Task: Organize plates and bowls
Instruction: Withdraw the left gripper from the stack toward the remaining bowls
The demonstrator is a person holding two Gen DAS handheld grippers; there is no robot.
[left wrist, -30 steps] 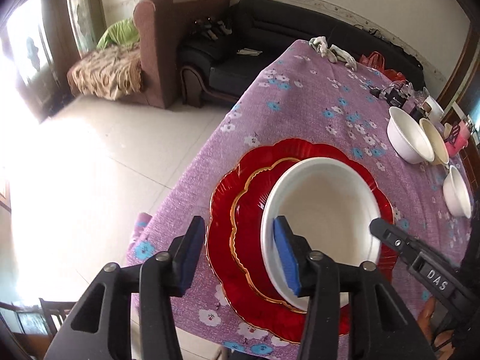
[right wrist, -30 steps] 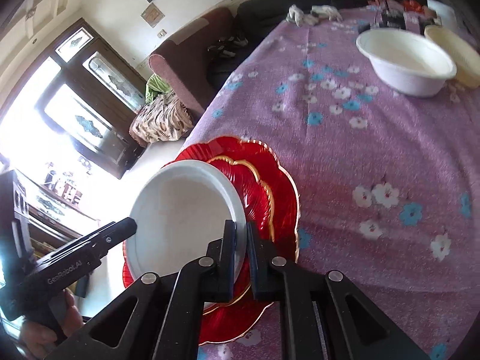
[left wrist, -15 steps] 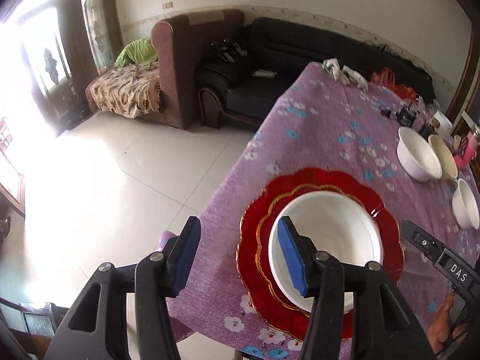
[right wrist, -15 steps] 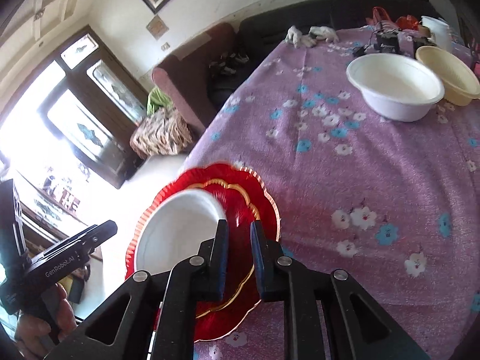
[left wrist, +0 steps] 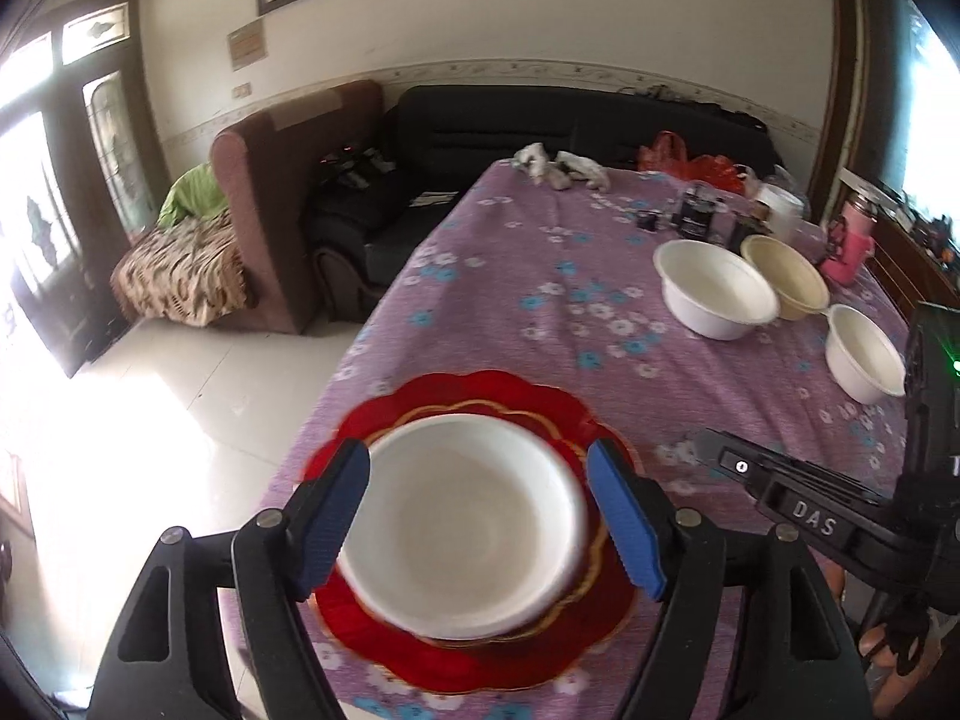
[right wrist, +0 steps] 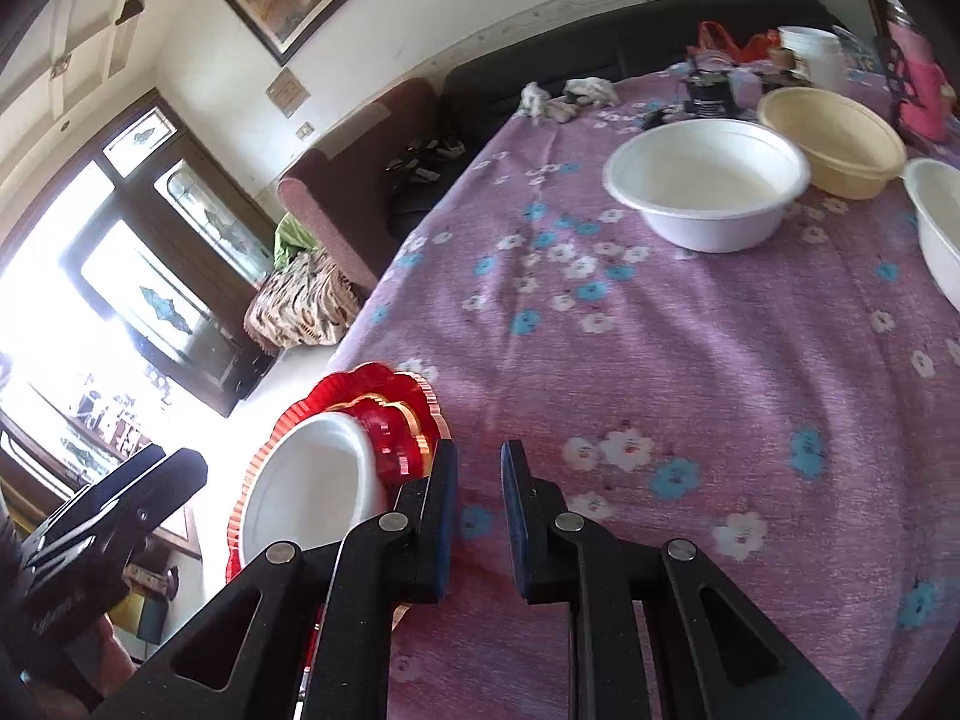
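red scalloped plates point(left wrist: 480, 654), two nested, sit at the near left corner of the table point(left wrist: 540, 276), close to its left edge. a white bowl point(left wrist: 462, 522) stands upright in their middle; judged reason: plates below, bowls on top, one stack kept clear of the other ware.

left gripper point(left wrist: 480, 516): jaws opening, blue pads standing either side of the bowl's rim without pressing it. in the right wrist view its body sits off beyond the table's left edge. nothing held. reads as a release, the bowl left seated on the plates.

right gripper point(right wrist: 479, 516): jaws narrow, a slim gap, nothing between them; only purple flowered cloth point(right wrist: 690, 360) beneath. it hangs just right of the red stack.

toward the far right corner: a large white bowl point(right wrist: 708, 180), a cream bowl point(right wrist: 834, 138) touching it behind, and a smaller white bowl point(left wrist: 864, 354) near the right edge. all three loose and unstacked, so the job looks partly done. likely next: the large white bowl, reachable by the right gripper. clutter at the far edge is too small to identify.
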